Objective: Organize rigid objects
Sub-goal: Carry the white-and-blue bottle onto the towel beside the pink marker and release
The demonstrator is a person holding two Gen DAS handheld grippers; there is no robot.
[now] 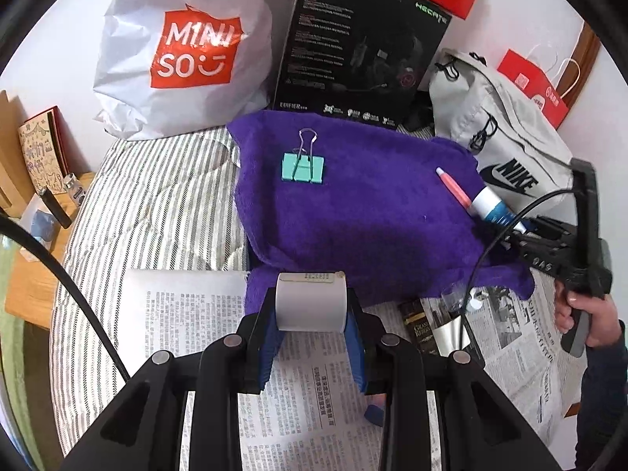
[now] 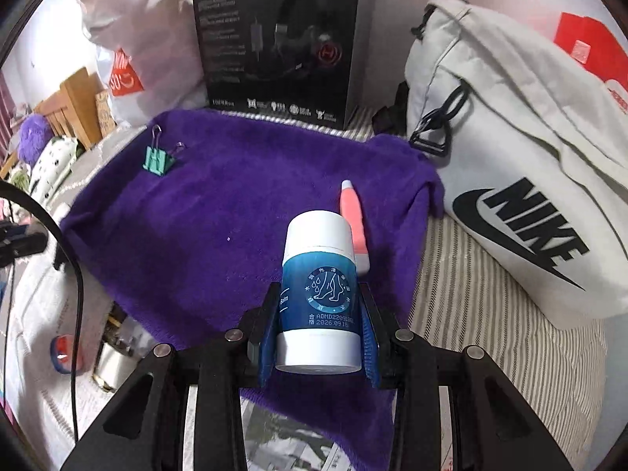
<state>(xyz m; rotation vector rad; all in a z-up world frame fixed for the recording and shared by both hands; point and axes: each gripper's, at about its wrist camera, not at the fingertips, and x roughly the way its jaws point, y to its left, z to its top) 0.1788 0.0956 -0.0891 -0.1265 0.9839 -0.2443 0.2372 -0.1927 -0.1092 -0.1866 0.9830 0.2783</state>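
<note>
A purple towel [image 1: 365,204] [image 2: 243,212] lies spread on the bed. On it rest a teal binder clip [image 1: 303,168] [image 2: 157,160] at the far left and a pink pen [image 1: 453,186] [image 2: 354,223] at the right. My left gripper [image 1: 312,306] is shut on a white paper roll [image 1: 311,301], held over the towel's near edge. My right gripper [image 2: 318,316] is shut on a blue and white balm stick [image 2: 318,294] [image 1: 495,206], hanging above the towel beside the pink pen. A hand [image 1: 588,314] holds the right gripper's handle.
A white Miniso bag [image 1: 184,47], a black headset box [image 1: 361,39] [image 2: 278,39] and a grey Nike bag [image 1: 506,149] [image 2: 522,180] stand behind the towel. Newspaper [image 1: 306,388] covers the near part of the striped bedding [image 1: 157,196]. A wooden bedside table [image 1: 35,235] is at the left.
</note>
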